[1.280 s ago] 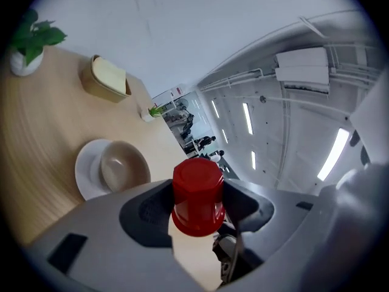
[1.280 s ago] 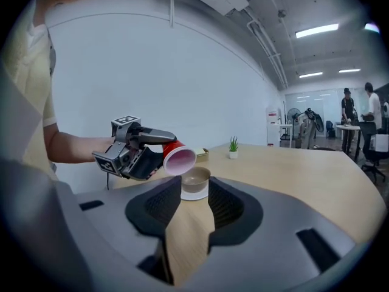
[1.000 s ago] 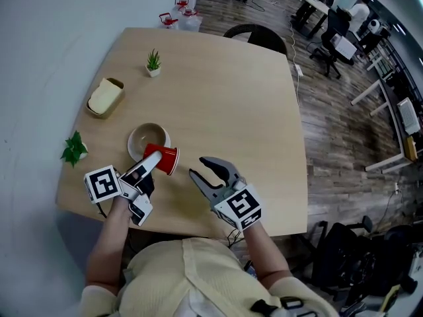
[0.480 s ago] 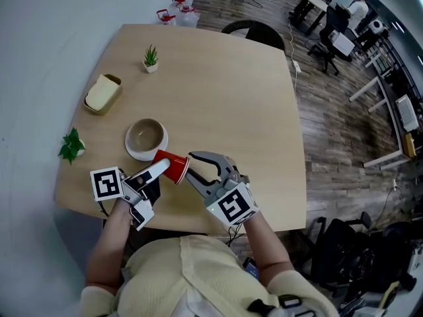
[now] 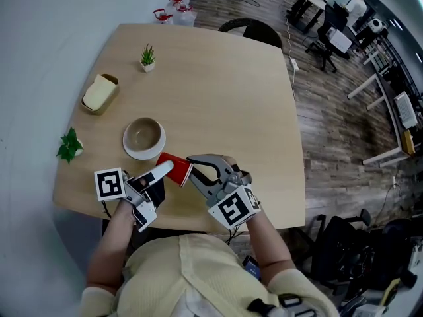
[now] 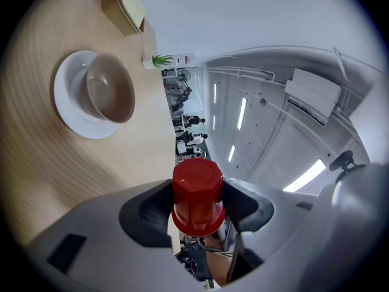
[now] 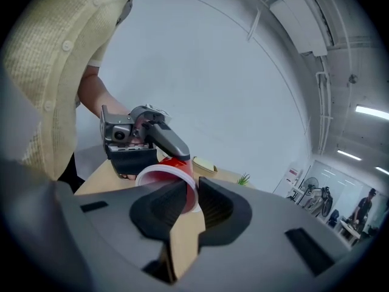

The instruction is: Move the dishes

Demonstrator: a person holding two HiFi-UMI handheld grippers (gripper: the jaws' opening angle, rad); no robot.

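The likeliest slip was in the handover itself. The red plastic cup [image 5: 177,168] hung on its side above the near edge of the light wooden worktop [image 5: 225,91], and the right tongs [image 7: 193,201] had only its thin rim. If the left tongs [image 6: 197,204] let go before that pinch was firm, the cup could pivot on the rim and drop to the worktop or off its near edge. It could also knock the beige ceramic bowl [image 5: 143,135] on its white saucer [image 5: 130,152], which sat just to the far left. Squeezing too hard might buckle the thin wall, and pulling while both tools gripped could twist the cup out of one of them. The left tongs stood wide but clenched, their pads pressed on either side of the cup's body, with its faceted base pointing back along them. The right tongs had just been closing and looked pinched on the cup's wall at the rim, one pad seemingly inside the mouth and one outside.
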